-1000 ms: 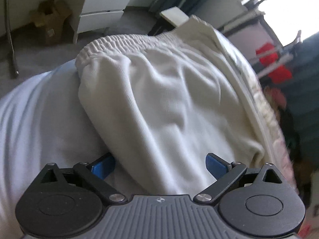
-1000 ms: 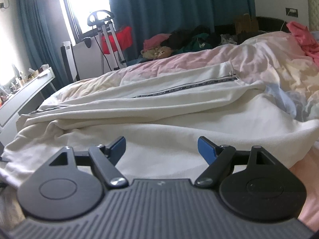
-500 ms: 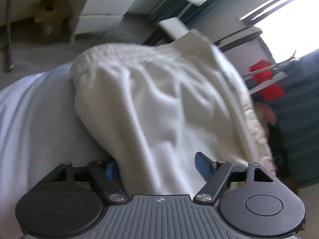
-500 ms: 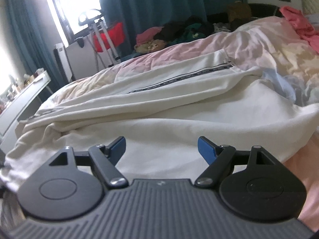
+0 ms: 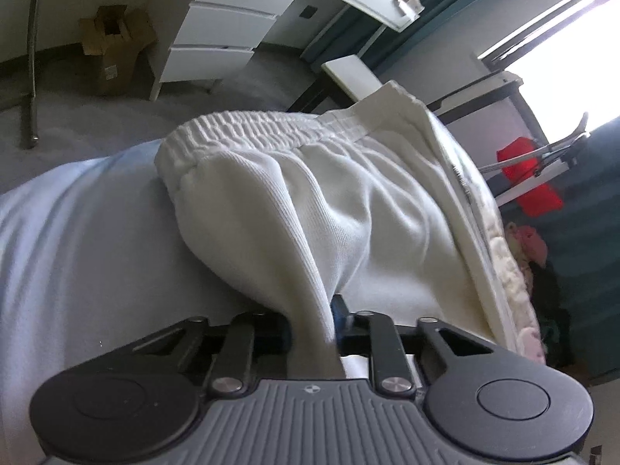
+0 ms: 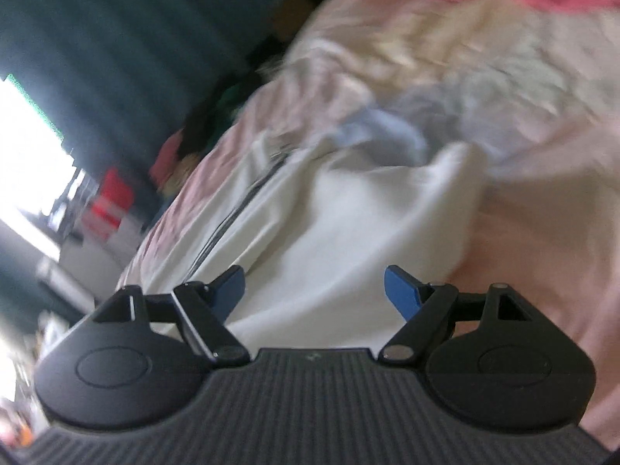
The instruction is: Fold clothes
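The left claw [image 5: 312, 325], wide apart a second ago, is closing on a ridge of the white trousers [image 5: 348, 209] lying ahead on the bed [image 5: 77, 232]; the right claw [image 6: 314, 290] is hanging open, empty. The thin pinch risks slipping.

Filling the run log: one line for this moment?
left gripper: closing on white ribbed trousers fold | right gripper: open, empty, over trousers | bed: pink quilt

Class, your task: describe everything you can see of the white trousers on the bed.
The white trousers look like soft ribbed knit, with a gathered elastic waistband at the far end and a dark-trimmed side seam. They lie crumpled on a pale sheet. The left gripper is closing on a pinched-up fold of them. In the blurred right wrist view, the cloth lies beneath the open right gripper.
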The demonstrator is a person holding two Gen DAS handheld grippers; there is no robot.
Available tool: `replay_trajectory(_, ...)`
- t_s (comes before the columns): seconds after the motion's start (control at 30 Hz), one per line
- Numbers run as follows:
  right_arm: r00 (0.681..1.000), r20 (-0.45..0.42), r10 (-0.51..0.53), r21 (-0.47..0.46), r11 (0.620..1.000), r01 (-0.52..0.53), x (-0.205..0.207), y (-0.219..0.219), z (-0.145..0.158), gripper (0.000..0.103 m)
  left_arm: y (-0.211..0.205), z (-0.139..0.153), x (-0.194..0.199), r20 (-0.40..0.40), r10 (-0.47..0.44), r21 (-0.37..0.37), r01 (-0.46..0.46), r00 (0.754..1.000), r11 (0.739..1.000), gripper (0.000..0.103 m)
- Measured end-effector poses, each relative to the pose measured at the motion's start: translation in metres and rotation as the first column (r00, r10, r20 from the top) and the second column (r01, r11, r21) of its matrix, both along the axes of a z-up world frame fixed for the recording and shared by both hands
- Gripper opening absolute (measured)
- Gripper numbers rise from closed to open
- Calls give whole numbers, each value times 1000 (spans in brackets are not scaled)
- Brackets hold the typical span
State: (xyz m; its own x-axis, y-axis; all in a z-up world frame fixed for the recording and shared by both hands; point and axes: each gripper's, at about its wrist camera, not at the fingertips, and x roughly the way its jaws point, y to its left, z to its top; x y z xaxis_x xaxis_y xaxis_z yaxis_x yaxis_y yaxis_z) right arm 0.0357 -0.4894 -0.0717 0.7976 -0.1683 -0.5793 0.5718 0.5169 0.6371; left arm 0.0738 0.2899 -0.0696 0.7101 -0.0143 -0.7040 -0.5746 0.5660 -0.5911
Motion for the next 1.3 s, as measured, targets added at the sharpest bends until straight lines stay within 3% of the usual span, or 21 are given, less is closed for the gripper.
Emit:
replay_trajectory(0.07, 997, -13, -76, 47, 996, 76, -8, -13, -8, 82, 1, 3, -5, 34, 9, -20, -8, 999, 1000, 13)
replay_trajectory(0.2, 985, -44, -168, 143, 975, 173, -18, -32, -27, 83, 12, -1, -18, 98, 66, -154, -50, 993, 987, 13)
replay_trajectory(0.27, 984, -42, -172, 207, 962, 177, -17, -35, -38, 82, 16, -7, -20, 90, 81, -195, -62, 993, 979, 13)
replay_trajectory(0.33, 984, -47, -174, 294, 938, 181, -14, -39, -52, 82, 16, -10, -17, 60, 66, -181, -55, 996, 982, 13)
replay_trajectory(0.43, 979, -42, -199, 406, 892, 199, -13, -45, -69, 67, 14, -12, -14, 34, 60, -168, -53, 998, 984, 18)
replay_trajectory(0.53, 977, 10, -214, 454, 871, 186, -10, -48, -74, 59, 17, -20, -12, 13, 72, -207, -67, 997, 976, 34)
replay_trajectory(0.63, 975, 13, -221, 438, 878, 194, -3, -48, -71, 51, 24, -31, -13, 20, 96, -286, -86, 995, 954, 35)
replay_trajectory(0.73, 970, 4, -243, 446, 869, 216, 2, -51, -75, 43, 26, -34, -12, 26, 97, -298, -85, 995, 951, 33)
replay_trajectory(0.8, 964, 1, -266, 457, 857, 236, -1, -53, -79, 18, 27, -33, -12, 33, 94, -291, -81, 995, 953, 29)
replay_trajectory(0.87, 960, 15, -279, 453, 858, 242, -5, -53, -79, 10, 28, -33, -14, 46, 92, -285, -75, 995, 956, 19)
replay_trajectory(1.03, 957, 94, -275, 379, 899, 221, -18, -43, -55, 8, 32, -20, -24, 103, 95, -278, -64, 990, 959, 11)
replay_trajectory(1.17, 955, 138, -262, 328, 922, 206, -34, -35, -31, 8, 34, 9, -36, 205, 95, -260, -39, 974, 965, 9)
replay_trajectory(1.3, 957, 175, -230, 252, 950, 183, -14, -37, 1, 8, 37, 41, -22, 252, 83, -268, -13, 964, 963, 9)
